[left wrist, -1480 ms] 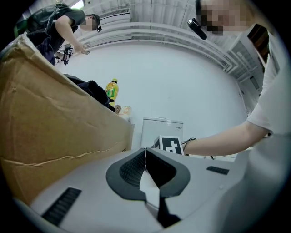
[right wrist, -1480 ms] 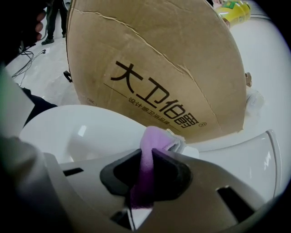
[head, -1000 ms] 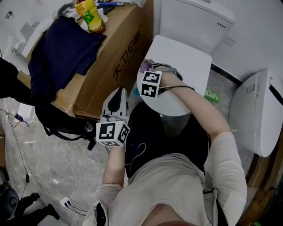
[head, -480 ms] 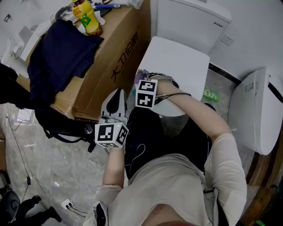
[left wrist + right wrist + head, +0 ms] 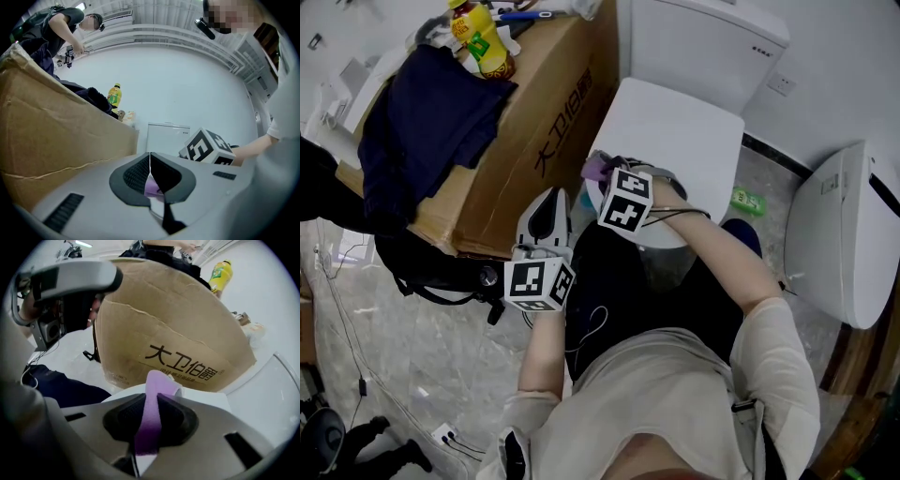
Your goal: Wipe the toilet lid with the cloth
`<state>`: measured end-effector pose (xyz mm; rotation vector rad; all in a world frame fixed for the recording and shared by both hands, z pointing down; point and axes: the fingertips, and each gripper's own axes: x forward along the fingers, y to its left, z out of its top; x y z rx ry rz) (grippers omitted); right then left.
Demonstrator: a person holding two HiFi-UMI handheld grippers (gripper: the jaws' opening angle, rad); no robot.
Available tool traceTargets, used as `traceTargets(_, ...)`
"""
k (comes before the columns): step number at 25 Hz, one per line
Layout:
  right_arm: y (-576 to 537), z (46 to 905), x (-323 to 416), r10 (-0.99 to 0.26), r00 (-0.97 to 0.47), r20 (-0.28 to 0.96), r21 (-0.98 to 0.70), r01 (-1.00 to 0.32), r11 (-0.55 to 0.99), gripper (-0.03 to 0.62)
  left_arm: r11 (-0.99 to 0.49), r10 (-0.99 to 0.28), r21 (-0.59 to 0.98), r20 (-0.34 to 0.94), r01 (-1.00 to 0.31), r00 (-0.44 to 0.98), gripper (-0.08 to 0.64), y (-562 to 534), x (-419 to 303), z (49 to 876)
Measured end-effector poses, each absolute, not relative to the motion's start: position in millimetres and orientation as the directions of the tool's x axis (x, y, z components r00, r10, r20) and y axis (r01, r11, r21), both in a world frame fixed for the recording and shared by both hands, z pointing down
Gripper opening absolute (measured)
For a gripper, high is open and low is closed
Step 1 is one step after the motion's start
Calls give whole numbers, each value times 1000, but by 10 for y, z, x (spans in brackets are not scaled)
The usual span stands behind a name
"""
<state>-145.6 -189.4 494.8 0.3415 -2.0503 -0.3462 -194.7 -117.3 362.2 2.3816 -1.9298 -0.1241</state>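
The right gripper (image 5: 149,409) is clamped on the purple cloth (image 5: 594,170), at the left edge of the white toilet lid (image 5: 684,131) in the centre of the head view. The left gripper (image 5: 150,157), jaw tips together, hovers at lower left of the cloth, just beside the cardboard box (image 5: 534,122).

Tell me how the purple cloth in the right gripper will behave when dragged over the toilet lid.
Probably floppy: the purple cloth curls over where it leaves the right gripper, whose jaws are clamped on it. Likely light, since a thin pinch holds it up. On the smooth white toilet lid it may slide easily and bunch rather than stay flat.
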Motion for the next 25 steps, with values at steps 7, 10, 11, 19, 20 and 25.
traceTargets(7,-1878,4022,-1322,-579,-723,377,349,-467,812,80,-212,-977,89,-18,-973,212,15,-1245,-1912,3610)
traceTargets(10,-1787,3618,-1177,-636,-753,169,276,-584,764,80,-211,-978,86,-30,-974,209,17,-1268,-1893,3586)
traceTargets(11,-1747,3516,-1126,-647,-754,113,248,-609,753,80,-210,-978,83,-35,-974,208,17,-1275,-1879,3577)
traceTargets(19,-1566,3410,-811,-710,-702,-57,77,-712,698,80,-208,-977,63,-60,-976,204,15,-1302,-1829,3507)
traceTargets(20,-1575,3443,-794,-716,-696,-53,64,-718,693,80,-207,-977,60,-63,-976,203,17,-1303,-1827,3497)
traceTargets(25,-1599,3549,-765,-730,-683,-29,46,-730,682,78,-206,-977,58,-70,-977,202,15,-1303,-1834,3473)
